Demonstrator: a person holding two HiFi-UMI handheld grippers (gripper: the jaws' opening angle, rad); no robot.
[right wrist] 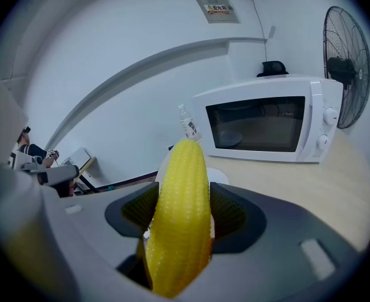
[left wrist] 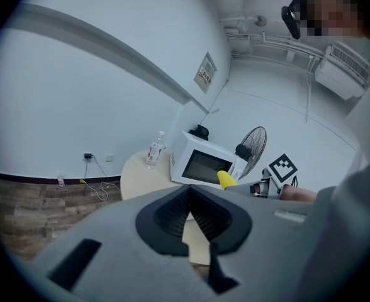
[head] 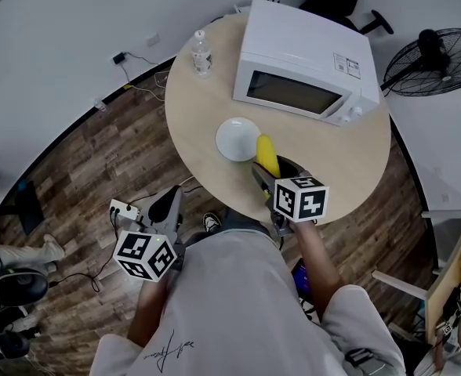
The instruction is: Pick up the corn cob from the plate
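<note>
The yellow corn cob [head: 267, 155] is clamped between the jaws of my right gripper [head: 274, 169], just right of the white plate [head: 237, 138] and lifted off it. In the right gripper view the corn cob [right wrist: 182, 212] stands lengthwise between the dark pads of the right gripper [right wrist: 184, 197], its tip pointing up and away; a sliver of the plate [right wrist: 218, 176] shows behind it. My left gripper [head: 166, 206] hangs off the table's near left edge, over the floor. In its own view the left gripper [left wrist: 189, 190] has its jaw tips together and nothing between them.
A white microwave [head: 305, 61] stands at the back of the round wooden table [head: 348, 163], with a water bottle [head: 201, 53] at the far left edge. A fan [head: 434, 63] stands beyond the table on the right. A power strip [head: 125, 210] lies on the floor.
</note>
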